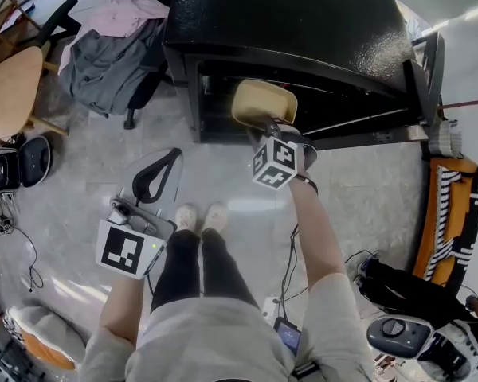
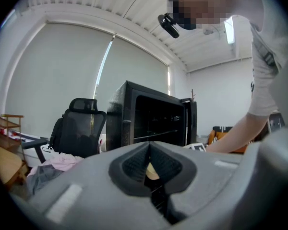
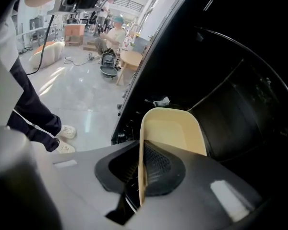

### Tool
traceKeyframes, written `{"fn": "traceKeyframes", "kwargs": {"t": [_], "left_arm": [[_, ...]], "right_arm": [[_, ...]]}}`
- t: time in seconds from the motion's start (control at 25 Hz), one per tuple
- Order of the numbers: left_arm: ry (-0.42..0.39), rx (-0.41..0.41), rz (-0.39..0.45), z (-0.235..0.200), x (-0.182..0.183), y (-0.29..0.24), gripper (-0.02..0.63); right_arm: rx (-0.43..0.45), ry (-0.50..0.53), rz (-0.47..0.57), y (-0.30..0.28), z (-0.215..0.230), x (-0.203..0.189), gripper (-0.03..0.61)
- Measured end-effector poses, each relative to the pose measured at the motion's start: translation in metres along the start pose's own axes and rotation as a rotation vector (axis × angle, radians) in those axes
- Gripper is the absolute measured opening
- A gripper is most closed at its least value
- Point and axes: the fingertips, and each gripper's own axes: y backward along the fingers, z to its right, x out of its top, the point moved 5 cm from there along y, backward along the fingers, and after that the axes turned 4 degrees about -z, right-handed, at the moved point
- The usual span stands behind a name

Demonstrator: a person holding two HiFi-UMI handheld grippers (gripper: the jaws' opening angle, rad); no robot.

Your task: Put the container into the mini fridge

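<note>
The black mini fridge [image 1: 287, 14] stands open in front of me, its dark inside [image 3: 230, 56] filling the right gripper view. A beige container [image 1: 263, 102] hangs at the fridge's opening, tilted on edge. My right gripper [image 1: 272, 127] is shut on the container's wall [image 3: 170, 131], which runs thin between the pads of the right gripper [image 3: 141, 166]. Low at my left side, away from the fridge, my left gripper [image 1: 119, 209] holds nothing. Its jaws [image 2: 149, 164] stand shut, and the fridge [image 2: 153, 116] shows beyond them.
The fridge door [image 1: 418, 78] swings open to the right. An office chair with clothes on it [image 1: 111, 62] stands left of the fridge, and a wooden table [image 1: 8, 86] farther left. An orange striped seat [image 1: 454, 213] and a black bag [image 1: 398, 289] lie at the right. Cables trail on the floor.
</note>
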Motion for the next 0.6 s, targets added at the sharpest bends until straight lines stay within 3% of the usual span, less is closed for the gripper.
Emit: {"fn": "traceKeyframes", "kwargs": {"t": [0.6], "left_arm": [[0.004, 0.041, -0.001, -0.011, 0.0, -0.005, 0.002]], "right_arm": [[0.003, 0.15, -0.061, -0.013, 0.015, -0.008, 0.026]]}}
